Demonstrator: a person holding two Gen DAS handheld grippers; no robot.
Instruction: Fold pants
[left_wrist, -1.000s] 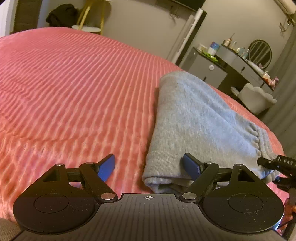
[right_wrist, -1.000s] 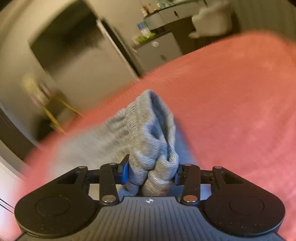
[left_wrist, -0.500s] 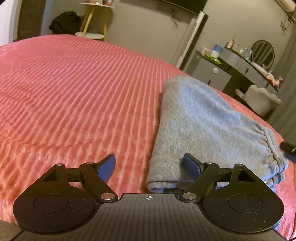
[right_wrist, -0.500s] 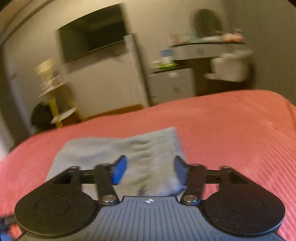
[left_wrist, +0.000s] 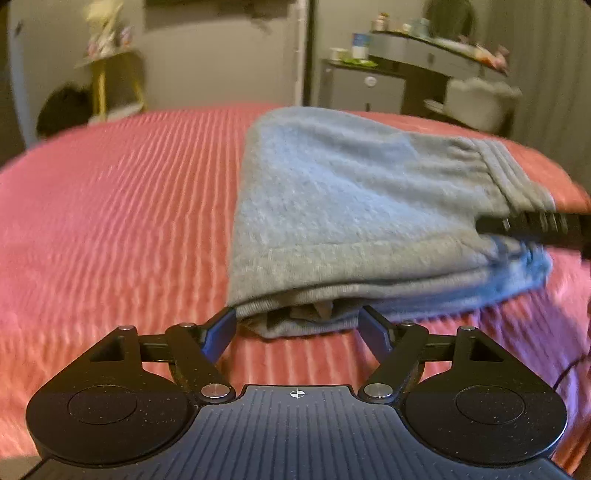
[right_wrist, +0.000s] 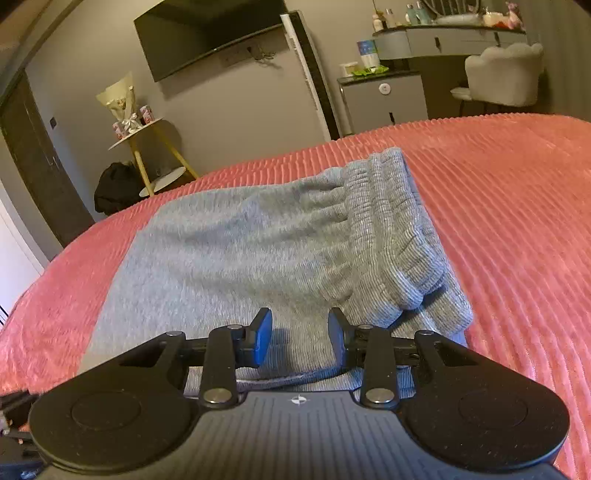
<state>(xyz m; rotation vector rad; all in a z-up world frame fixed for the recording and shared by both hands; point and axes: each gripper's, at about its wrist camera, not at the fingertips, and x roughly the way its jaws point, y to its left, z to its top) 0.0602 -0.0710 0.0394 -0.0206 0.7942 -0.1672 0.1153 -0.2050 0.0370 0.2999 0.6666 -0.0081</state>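
Grey knit pants (left_wrist: 351, 206) lie folded into a flat stack on the pink ribbed bedspread (left_wrist: 110, 221). My left gripper (left_wrist: 297, 325) sits low at the stack's near folded end, which lies between its blue-tipped fingers. Its jaws are closing and the pads do not press the cloth. In the right wrist view the pants (right_wrist: 240, 251) show their ribbed waistband (right_wrist: 391, 221) on the right side. My right gripper (right_wrist: 300, 332) hovers just over the near part of the pants, fingers a little apart with nothing pinched between them.
The bedspread (right_wrist: 517, 203) stretches wide on both sides of the pants. Beyond the bed's far edge stand a yellow-legged stool (right_wrist: 147, 147), a dark bag (right_wrist: 114, 184), a grey cabinet (right_wrist: 384, 99) and a white chair (right_wrist: 502, 74).
My right gripper let go of the bunched waistband, which now lies flat on the stack, and narrowed. The left gripper rolled and shifted so the stack's near end now sits between its fingers.
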